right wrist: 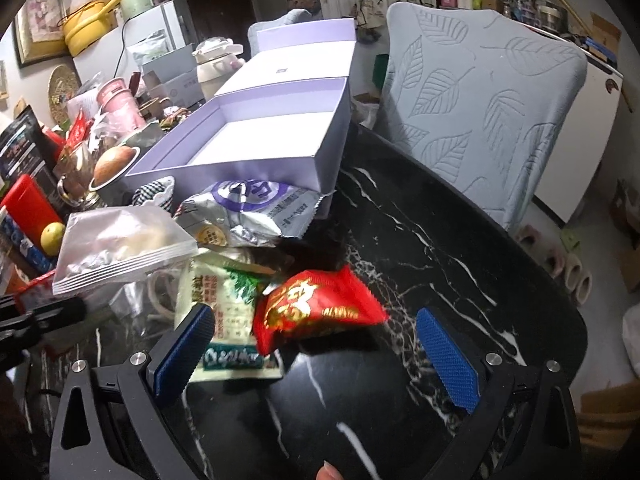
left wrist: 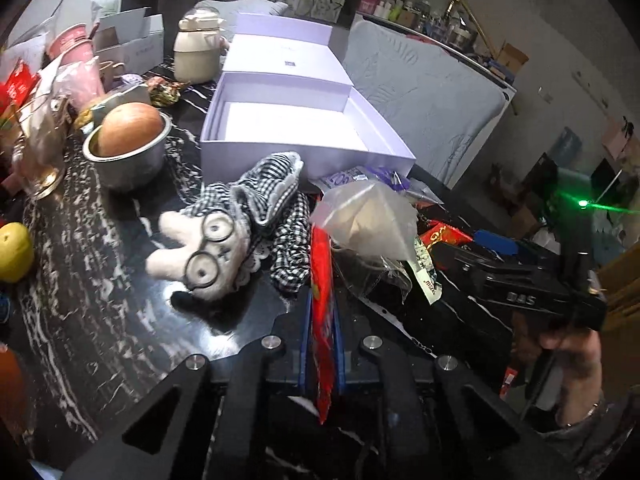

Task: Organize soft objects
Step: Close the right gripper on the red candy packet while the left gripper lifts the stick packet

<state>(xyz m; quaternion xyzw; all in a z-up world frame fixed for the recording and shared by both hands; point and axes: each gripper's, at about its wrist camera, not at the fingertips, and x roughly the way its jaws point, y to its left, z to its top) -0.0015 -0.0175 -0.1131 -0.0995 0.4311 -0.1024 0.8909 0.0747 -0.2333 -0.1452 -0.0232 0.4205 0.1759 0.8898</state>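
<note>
My left gripper (left wrist: pixel 322 344) is shut on a flat red snack packet (left wrist: pixel 322 300), held edge-on just above the black marble table (left wrist: pixel 100 280). A white plush toy with wire glasses and a checked dress (left wrist: pixel 224 236) lies ahead to the left, in front of an open lilac box (left wrist: pixel 296 124). A clear bag of white stuff (left wrist: pixel 368 220) sits just right of the packet. My right gripper (right wrist: pixel 316 352) is open; a red packet with gold print (right wrist: pixel 316 308) and a green-white packet (right wrist: pixel 224 312) lie between its blue pads (right wrist: pixel 448 364). The lilac box (right wrist: pixel 256 140) is beyond them.
A steel bowl holding a brown round fruit (left wrist: pixel 128 140), a beige kettle (left wrist: pixel 196 52), pink cups (left wrist: pixel 76 52) and a lemon (left wrist: pixel 14 252) crowd the left side. A silver-purple bag (right wrist: pixel 248 212) and clear bag (right wrist: pixel 120 244) lie by the box. A leaf-patterned chair (right wrist: pixel 480 112) stands right.
</note>
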